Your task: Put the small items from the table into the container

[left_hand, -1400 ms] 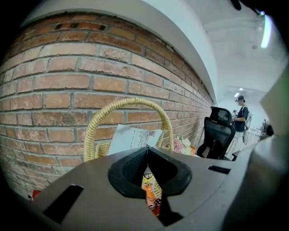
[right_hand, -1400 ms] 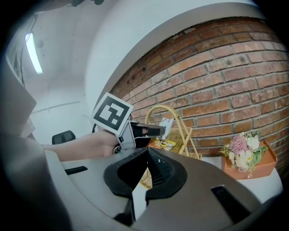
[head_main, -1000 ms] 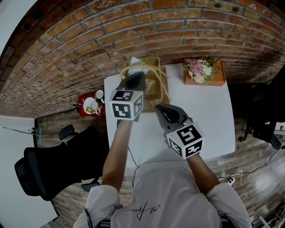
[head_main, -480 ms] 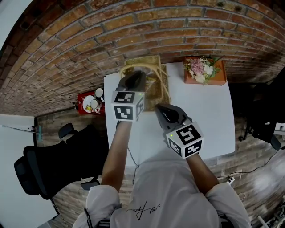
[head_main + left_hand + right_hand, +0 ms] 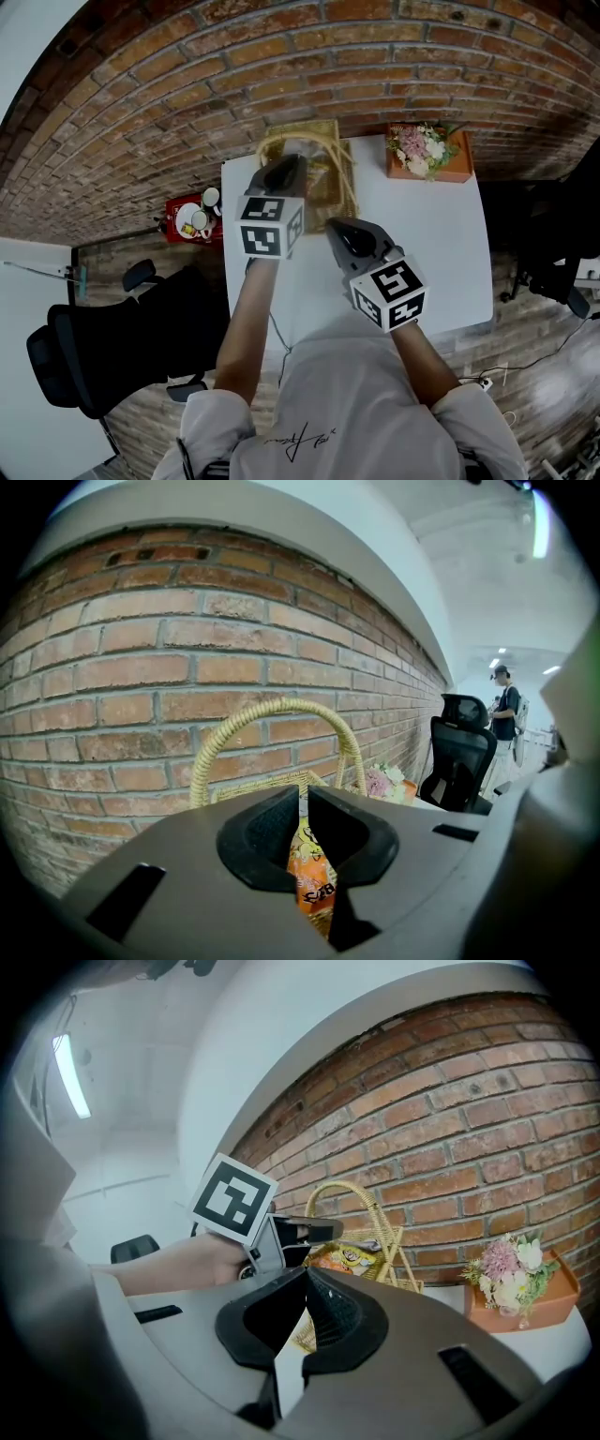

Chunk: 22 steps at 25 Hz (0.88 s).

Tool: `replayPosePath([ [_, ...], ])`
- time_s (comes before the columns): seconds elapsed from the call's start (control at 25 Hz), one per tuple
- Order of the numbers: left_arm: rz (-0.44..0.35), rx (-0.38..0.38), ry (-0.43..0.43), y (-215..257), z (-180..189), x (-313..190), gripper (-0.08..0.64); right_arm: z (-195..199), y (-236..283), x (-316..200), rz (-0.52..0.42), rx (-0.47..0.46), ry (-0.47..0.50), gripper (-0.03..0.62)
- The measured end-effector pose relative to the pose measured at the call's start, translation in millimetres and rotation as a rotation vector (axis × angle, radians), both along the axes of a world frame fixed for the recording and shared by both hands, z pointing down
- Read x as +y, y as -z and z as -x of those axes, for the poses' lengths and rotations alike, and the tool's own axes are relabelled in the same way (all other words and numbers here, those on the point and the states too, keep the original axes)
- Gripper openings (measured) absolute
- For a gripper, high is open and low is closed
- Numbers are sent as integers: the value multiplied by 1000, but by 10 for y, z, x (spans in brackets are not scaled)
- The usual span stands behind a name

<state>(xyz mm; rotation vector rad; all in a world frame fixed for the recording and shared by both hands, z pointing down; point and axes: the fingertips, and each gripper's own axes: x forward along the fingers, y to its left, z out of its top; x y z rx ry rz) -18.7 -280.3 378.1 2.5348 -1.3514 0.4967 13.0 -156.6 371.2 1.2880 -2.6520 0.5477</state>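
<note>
A woven straw basket (image 5: 336,183) with a tall loop handle (image 5: 272,710) stands at the table's far edge against the brick wall. My left gripper (image 5: 286,169) hangs over the basket, shut on an orange snack packet (image 5: 314,883). The right gripper view shows that packet (image 5: 354,1258) dangling from the left gripper (image 5: 314,1232) above the basket's mouth. My right gripper (image 5: 343,234) hovers over the white table (image 5: 441,253) just in front of the basket. In its own view the right gripper (image 5: 306,1283) has its jaws shut with nothing clamped between them.
An orange box of flowers (image 5: 427,153) sits at the table's far right corner. The brick wall (image 5: 281,66) runs directly behind the basket. A black office chair (image 5: 94,361) and a red object (image 5: 192,220) with cups stand on the floor to the left.
A pale bit that showed beyond the left gripper's tip a second ago is hidden now. Both grippers have stayed nearly in place.
</note>
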Motion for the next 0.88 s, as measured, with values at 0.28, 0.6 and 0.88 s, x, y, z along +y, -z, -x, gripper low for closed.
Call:
replayPosePath([
  [0.28,-3,55,-1,74,-17,182,15,22,130,102,-33,1,5,22],
  [0.6,-16,98,-5,208,22,461,14,77,325,225,-77,-8,29,21],
  [0.88,-21,119,-3,237,43,741,14,47,403,327,-89,-1,64,21],
])
